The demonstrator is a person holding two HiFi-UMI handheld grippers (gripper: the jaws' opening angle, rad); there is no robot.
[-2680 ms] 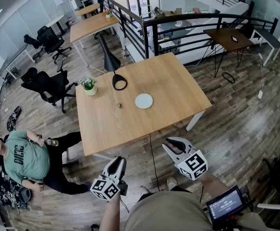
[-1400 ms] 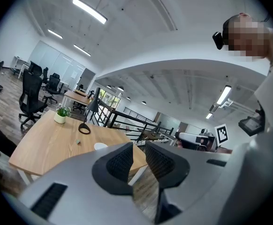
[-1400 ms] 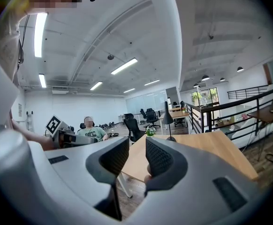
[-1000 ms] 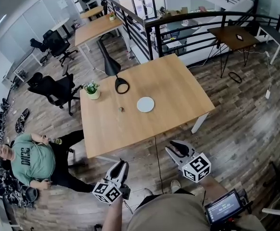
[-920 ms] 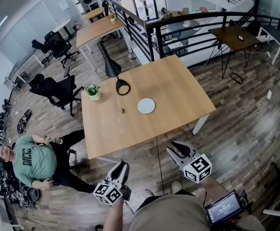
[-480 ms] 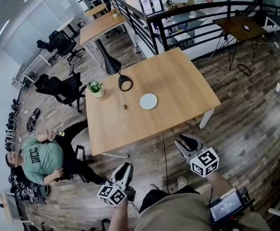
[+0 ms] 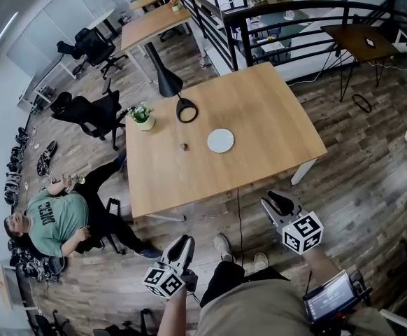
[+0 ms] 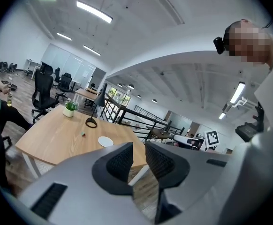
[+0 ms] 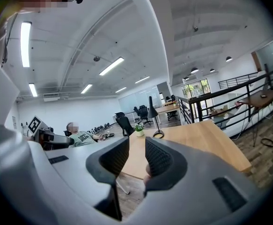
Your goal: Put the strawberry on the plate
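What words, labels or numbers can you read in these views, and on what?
No text reads clearly.
Green T-shirt, far left: dark block letters, too blurred to read.
Small screen, bottom right: text too small to read.
Left gripper and right gripper: square markers only, no words.

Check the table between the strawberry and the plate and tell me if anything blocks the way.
Nothing visible does. Only bare wood lies between the strawberry and the plate; the lamp base and potted plant stand farther back on the table.
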